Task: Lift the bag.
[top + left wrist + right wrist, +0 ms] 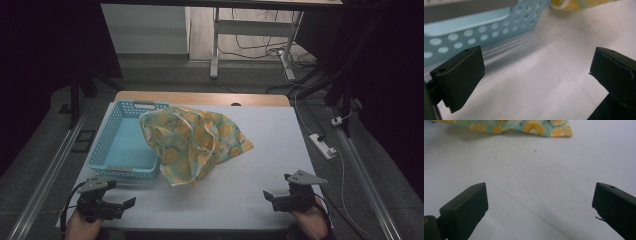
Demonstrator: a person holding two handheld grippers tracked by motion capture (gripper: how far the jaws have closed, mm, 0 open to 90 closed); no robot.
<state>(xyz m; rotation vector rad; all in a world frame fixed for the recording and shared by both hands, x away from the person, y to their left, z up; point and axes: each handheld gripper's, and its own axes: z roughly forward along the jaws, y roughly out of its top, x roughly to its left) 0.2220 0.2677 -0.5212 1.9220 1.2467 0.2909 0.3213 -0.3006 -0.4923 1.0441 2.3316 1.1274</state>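
Observation:
A light blue perforated basket (107,145) stands on the left of the white table (260,150). A teal cloth bag with yellow fruit print (192,140) lies crumpled, partly draped over the basket's right rim and partly on the table. My left gripper (127,204) rests open near the front left corner, just in front of the basket (481,30). My right gripper (270,197) rests open near the front right, well clear of the bag (534,126). Nothing sits between either pair of jaws.
Bare white tabletop (225,185) lies between the two grippers. Beyond the table stand a desk frame (216,45) and loose cables on the floor. A white power strip (322,145) lies on the floor at the right.

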